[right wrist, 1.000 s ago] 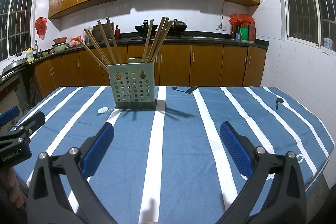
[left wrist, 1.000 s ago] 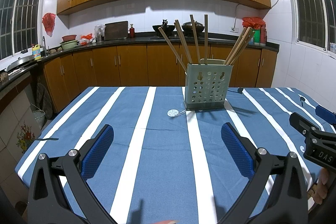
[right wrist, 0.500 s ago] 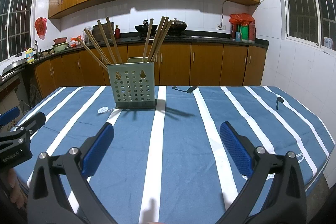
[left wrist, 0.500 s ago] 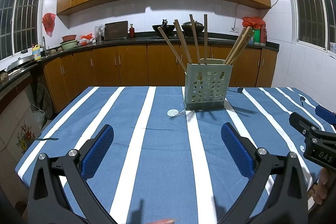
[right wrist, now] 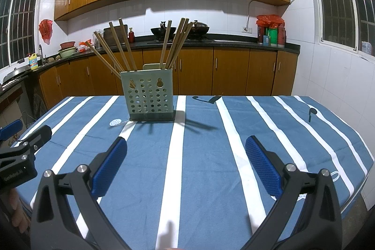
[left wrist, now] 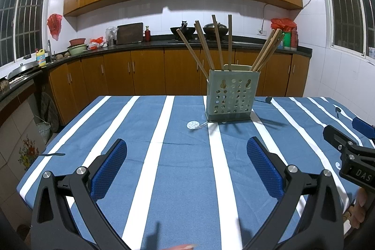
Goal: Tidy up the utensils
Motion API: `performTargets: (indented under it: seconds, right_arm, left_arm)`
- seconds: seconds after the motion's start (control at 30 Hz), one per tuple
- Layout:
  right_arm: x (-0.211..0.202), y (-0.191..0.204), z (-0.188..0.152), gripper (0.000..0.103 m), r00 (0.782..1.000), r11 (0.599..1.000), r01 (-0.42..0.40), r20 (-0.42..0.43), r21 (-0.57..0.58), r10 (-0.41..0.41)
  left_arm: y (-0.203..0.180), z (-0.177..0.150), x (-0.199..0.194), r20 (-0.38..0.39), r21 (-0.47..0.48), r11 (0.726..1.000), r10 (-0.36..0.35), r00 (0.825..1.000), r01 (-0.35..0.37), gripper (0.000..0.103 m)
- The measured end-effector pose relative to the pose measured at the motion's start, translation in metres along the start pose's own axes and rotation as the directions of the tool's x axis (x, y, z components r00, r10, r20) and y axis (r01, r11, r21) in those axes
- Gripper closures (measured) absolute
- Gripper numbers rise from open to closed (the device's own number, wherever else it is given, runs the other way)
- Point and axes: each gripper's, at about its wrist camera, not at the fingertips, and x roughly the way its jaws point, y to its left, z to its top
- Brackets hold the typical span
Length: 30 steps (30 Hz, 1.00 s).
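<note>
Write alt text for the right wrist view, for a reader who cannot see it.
A pale green perforated utensil holder filled with wooden chopsticks stands upright on a blue and white striped tablecloth in a kitchen. The open, empty right gripper frames the foreground, with the left gripper at the left edge.

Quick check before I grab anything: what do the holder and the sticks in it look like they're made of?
The holder looks like moulded plastic: pale green, matt, with neat round holes punched through its wall and a darker base. The sticks look like bamboo or wood chopsticks: tan, unvarnished, straight with squared tops; which of the two I cannot tell. Both tools are open and hold nothing.
</note>
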Motion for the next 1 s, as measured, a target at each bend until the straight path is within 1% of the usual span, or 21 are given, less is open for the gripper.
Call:
performTargets:
  seconds: [0.7, 1.0]
  right_arm:
    - [-0.0025, 0.0042, -0.0012, 0.004, 1.0, 1.0, -0.003, -0.003, 0.001, 0.003]
    - [-0.0022, 0.0034, -0.0006, 0.004, 1.0, 1.0, -0.002, -0.003, 0.002, 0.002]
  left_arm:
    - [0.0001, -0.0002, 0.0001, -0.002, -0.003, 1.0, 0.002, 1.0, -0.002, 0.002]
    - [-0.0027, -0.0033, 0.0037, -0.015, -0.015, 1.0, 0.002, 1.0, -0.002, 0.002]
